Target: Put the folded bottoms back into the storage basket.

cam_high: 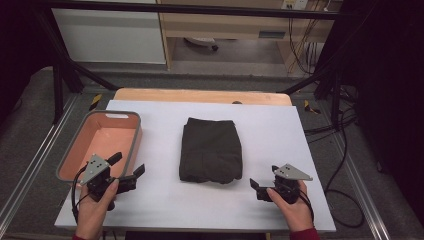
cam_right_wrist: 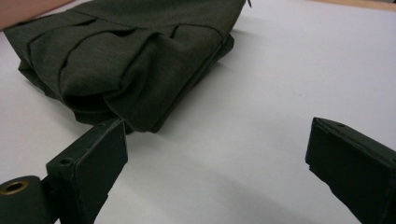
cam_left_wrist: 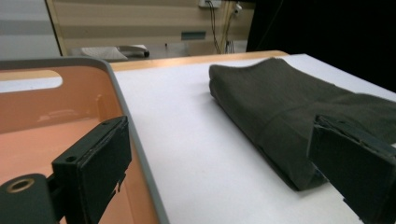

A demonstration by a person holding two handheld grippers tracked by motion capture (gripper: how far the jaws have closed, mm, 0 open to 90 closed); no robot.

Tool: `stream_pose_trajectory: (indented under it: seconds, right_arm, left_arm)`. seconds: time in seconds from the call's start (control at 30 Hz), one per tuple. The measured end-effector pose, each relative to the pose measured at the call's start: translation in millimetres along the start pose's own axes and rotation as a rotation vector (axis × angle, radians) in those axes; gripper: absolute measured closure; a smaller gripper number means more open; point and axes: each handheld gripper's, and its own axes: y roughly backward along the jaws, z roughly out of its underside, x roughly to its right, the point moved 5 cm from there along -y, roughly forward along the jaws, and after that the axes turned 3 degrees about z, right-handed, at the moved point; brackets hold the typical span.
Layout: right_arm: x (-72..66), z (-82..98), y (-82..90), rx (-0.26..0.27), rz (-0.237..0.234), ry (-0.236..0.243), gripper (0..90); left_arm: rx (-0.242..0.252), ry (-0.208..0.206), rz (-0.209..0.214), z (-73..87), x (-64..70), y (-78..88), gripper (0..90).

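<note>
The left gripper's flat, matte black fingers (cam_left_wrist: 93, 163) stand wide apart with nothing between them, one over the near corner of the tray (cam_high: 131, 145) and the other over bare counter. The right gripper's fingers (cam_right_wrist: 93, 158) are equally blocky and spread just as wide, also holding nothing; in the right gripper view one finger's tip sits just in front of the near corner of the folded garment (cam_high: 210, 149). That garment is a dark, soft woven cloth folded into a thick rectangular stack with rounded, pleated edges, lying flat in the middle of the counter (cam_high: 280, 140) between the two grippers. The counter's top is a smooth white sheet over a pale wooden board. To the left stands the tray, a rounded rectangular tub with glossy salmon-orange walls, a grey rim and a slot handle.
</note>
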Motion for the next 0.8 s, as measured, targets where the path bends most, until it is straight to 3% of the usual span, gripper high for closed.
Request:
stream_pose_trajectory:
  seconds: [0.17,0.3,0.47,0.67,0.8]
  right_arm:
    - [-9.6,-6.9,-0.7,0.03,-0.017,0.008,6.0]
    - [-21.9,-12.5,-3.8,0.035,-0.039,0.036,6.1]
    - [-34.5,-22.1,-3.5,0.062,-0.055,0.03,7.5]
    - [-48.2,-30.0,2.4,0.076,-0.088,0.036,14.1]
    - [-58.3,-26.1,4.7,0.033,-0.114,0.052,23.5]
  left_arm:
    - [0.009,0.008,-0.004,-0.1,-5.2,-0.9,5.9]
    - [0.017,0.001,-0.035,-2.3,-6.3,0.8,7.4]
    - [0.01,0.001,-0.029,-1.1,-5.3,0.0,7.3]
    - [0.011,0.008,-0.025,-1.0,-6.3,0.2,7.2]
    - [0.006,0.008,-0.025,-0.4,-6.2,-0.2,7.2]
